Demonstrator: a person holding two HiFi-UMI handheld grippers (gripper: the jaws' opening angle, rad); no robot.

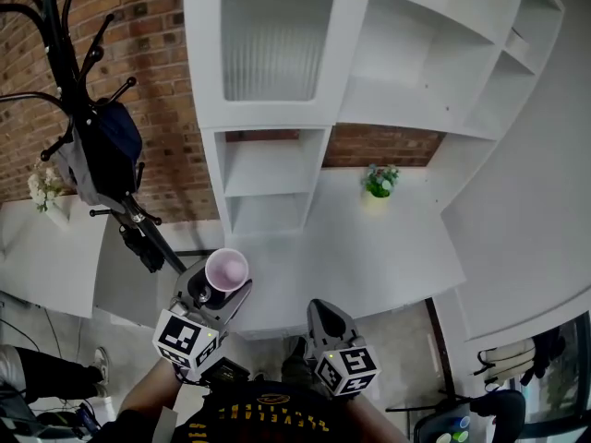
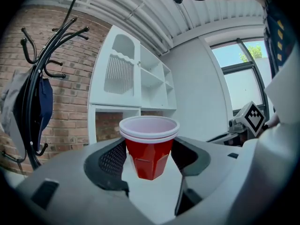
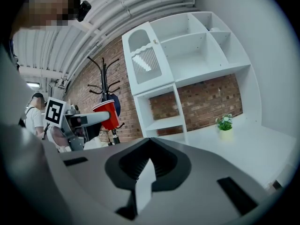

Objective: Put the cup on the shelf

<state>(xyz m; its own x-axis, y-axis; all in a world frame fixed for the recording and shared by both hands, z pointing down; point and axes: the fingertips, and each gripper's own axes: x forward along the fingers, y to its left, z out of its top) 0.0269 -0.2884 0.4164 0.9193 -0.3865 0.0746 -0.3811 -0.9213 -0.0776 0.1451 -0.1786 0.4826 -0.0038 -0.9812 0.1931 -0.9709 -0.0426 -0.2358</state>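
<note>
1. Between the jaws of my left gripper [image 2: 149, 162] sits the cup [image 2: 149, 146], upright, red outside and white inside, with a double line at its rim.
2. Those jaws are part open and clamp the cup's sides below the rim.
3. From the head view, the cup hangs in the air at the near edge of the white desk [image 1: 369, 247], well apart from the shelf [image 1: 268, 169].
4. The shelf stands at the back of the desk against a brick wall [image 1: 157, 26], its open bays bare.
5. My right gripper [image 3: 149, 161] is beside the left one and has its jaws closed on nothing.
6. A small plant [image 1: 379, 181] stands on the desk by the wall, right of the shelf's lower bays.
7. A black rack [image 1: 92, 109] with a dark bag stands left of the shelf.
</note>
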